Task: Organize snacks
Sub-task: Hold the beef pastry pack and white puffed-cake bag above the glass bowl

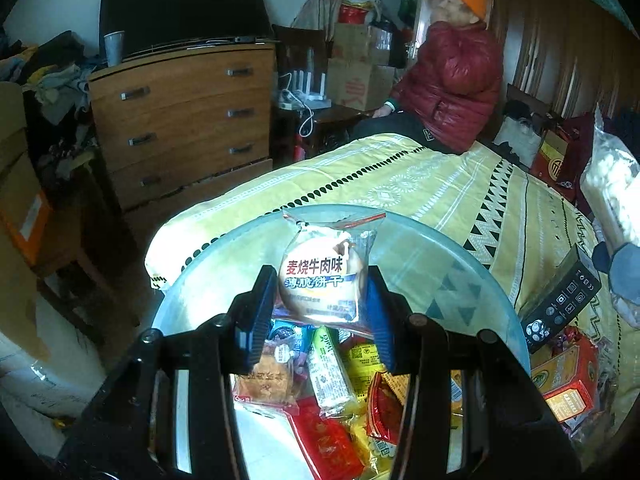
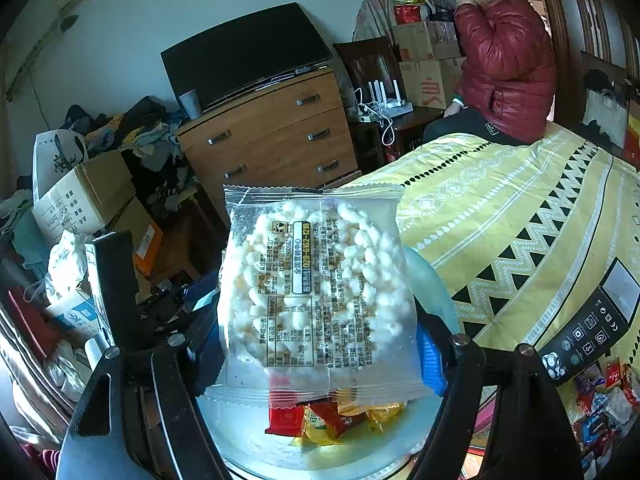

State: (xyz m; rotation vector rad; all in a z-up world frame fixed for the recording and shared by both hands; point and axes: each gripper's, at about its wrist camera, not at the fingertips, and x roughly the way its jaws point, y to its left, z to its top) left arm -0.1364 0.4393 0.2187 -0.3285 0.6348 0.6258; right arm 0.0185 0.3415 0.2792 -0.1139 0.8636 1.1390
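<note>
Two packets are held over a clear basin (image 1: 460, 264) of mixed snacks at the foot edge of the yellow bed (image 1: 440, 184). The left gripper (image 1: 316, 300) pinches a biscuit packet (image 1: 320, 276) printed 麦烧牛肉味. The right gripper (image 2: 320, 344) clamps a clear puffed-rice cake packet (image 2: 320, 280) marked 028-5162-1218.

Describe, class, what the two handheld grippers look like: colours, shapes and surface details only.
Left gripper: black, angular frame with round bolt heads at its joints, and two fingers carrying blue pads with ribbed black edges. Right gripper: the same black bolted frame, with blue ribbed pads. No cables or printed markings show on either.
</note>
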